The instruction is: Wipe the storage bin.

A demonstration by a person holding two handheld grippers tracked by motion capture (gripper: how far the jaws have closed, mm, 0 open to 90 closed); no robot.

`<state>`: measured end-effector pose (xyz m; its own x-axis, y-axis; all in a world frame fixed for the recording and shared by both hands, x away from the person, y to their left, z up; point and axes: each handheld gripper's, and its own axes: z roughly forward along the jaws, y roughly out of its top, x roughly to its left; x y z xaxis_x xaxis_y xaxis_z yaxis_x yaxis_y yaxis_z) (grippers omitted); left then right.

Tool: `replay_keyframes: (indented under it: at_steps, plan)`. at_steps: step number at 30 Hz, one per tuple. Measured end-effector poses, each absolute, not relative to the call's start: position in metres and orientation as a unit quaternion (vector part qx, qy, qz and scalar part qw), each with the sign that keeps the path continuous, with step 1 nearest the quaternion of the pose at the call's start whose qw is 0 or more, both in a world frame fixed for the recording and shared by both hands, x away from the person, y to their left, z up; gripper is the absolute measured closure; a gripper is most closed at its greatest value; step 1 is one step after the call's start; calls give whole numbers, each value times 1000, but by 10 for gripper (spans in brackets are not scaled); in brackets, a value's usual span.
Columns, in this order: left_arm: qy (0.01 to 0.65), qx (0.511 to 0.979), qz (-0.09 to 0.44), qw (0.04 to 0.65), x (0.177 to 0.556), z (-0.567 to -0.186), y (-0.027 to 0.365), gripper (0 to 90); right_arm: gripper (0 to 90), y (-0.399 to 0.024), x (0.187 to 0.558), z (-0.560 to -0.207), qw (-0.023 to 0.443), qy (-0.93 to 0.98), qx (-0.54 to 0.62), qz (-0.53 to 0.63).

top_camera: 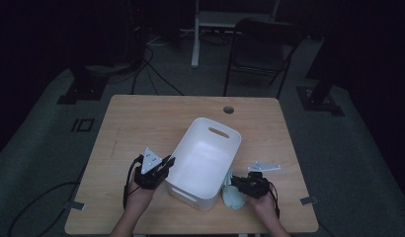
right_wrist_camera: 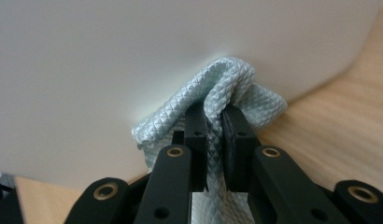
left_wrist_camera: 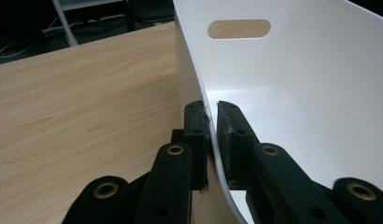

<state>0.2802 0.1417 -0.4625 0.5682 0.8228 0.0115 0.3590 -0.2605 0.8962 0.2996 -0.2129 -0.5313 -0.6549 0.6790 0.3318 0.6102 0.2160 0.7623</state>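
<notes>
- We look down on a white plastic bin [top_camera: 205,163], a deep rounded-corner tub sitting a little askew on the wooden table [top_camera: 141,118], and from above its smooth floor and walls are all we see inside it
- There is an oval handle slot [left_wrist_camera: 238,29] cut high in the far wall, and the pale wood grain shows straight through it
- Our left gripper [top_camera: 163,165] is at the bin's left wall, and in the left gripper view its black jaws are pressed onto that thin white rim, one pad outside, one pad inside
- The wall curves away between the pads, glossy and hard, thin as a sheet at its edge
- Over on the right, our right gripper [top_camera: 238,185] sits low by the bin's near right corner, jaws squeezed tight on a pale blue cloth [right_wrist_camera: 217,88]
- That cloth has a fine diamond weave, soft and folded into a bunched hump over the jaw tips, and it is pushed right up against the outside of the bin's white wall
- From above, the rest of the cloth lies crumpled on the table, just beside the bin, outside it
- The tabletop is light, matte, wood-grained, with a round cable hole [top_camera: 228,109] near its far edge
</notes>
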Motion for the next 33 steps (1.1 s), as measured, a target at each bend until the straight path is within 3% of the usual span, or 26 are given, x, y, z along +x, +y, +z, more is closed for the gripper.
replay_keyframes:
  at_steps: [7,18,33]
  plan:
    - [398,751,254,462,280,-463,141,824,822,-212,303,-543,21,780,431,453]
    - [398,750,250,465,280,-463,139,826,819,-210,253,-478,25,756,344,556]
    - [400,750,250,465,279,-463,137,825,819,-208,271,-514,31,773,385,503]
